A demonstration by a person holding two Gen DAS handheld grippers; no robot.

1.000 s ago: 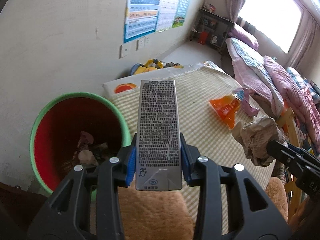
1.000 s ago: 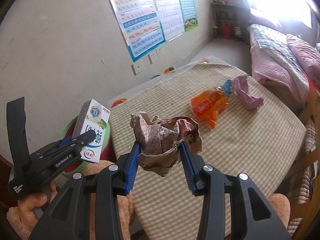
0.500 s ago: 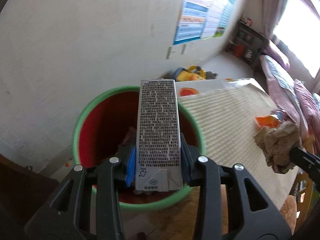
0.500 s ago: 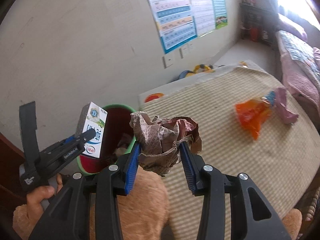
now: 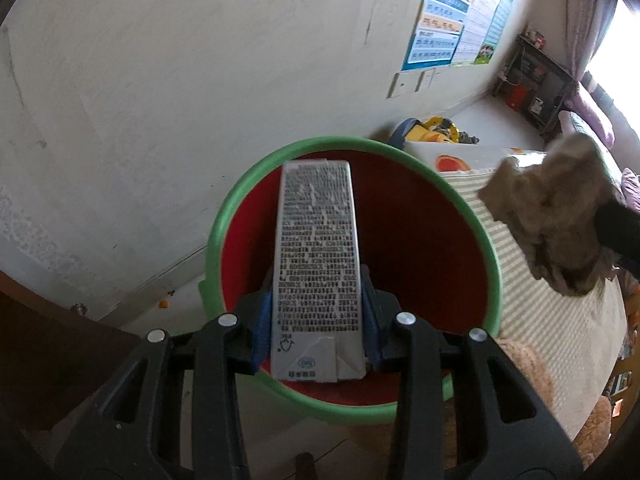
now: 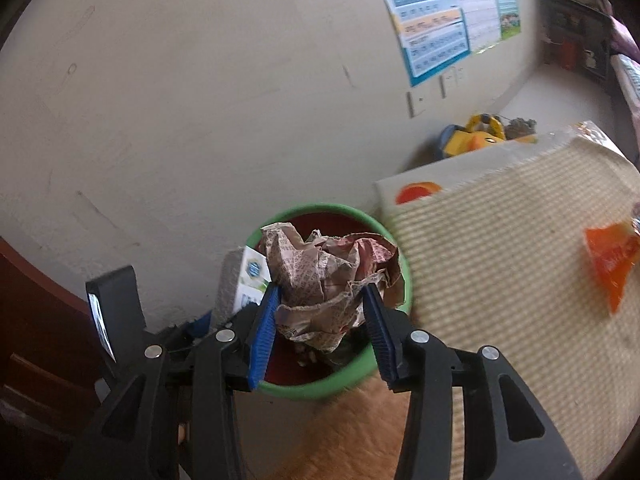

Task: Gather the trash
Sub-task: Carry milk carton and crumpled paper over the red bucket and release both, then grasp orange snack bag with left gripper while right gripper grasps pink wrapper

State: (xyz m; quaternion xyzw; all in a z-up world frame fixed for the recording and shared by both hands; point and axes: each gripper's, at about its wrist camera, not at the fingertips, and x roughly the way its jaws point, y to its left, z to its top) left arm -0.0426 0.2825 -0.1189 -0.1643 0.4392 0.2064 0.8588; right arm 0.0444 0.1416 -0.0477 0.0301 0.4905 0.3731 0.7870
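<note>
Between the blue pads of the left gripper (image 5: pixel 316 320): one drink carton (image 5: pixel 316 264), grey printed face up, clamped at its lower half, jaws narrow and tight on its sides. Item hangs directly over the open mouth of the bin (image 5: pixel 486 256) (green rim, red inside), top end pointing toward the bin's far wall.

Between the pads of the right gripper (image 6: pixel 320 316): one crumpled paper wad (image 6: pixel 324 276), brownish, printed. Jaws here have just been opening; the wad sits between them, the left pad against it, the right pad's contact hard to judge. Wad hangs over the bin, toward the side nearest the counter (image 6: pixel 520 280).

Bin contents: some scraps at the bottom, too dim to name.

Beyond the bin: counter under a striped cloth, touching or just beside the rim; one orange wrapper (image 6: pixel 612 260) on it, well apart from the bin, not yet collected.

Step in hand, as judged: the drop, both items above the bin. Next move calls for spreading both jaws fully and letting the items fall clear, then returning for the wrapper.

Pose: both grippers tilted steeply downward, side by side, left one nearer the wall.
</note>
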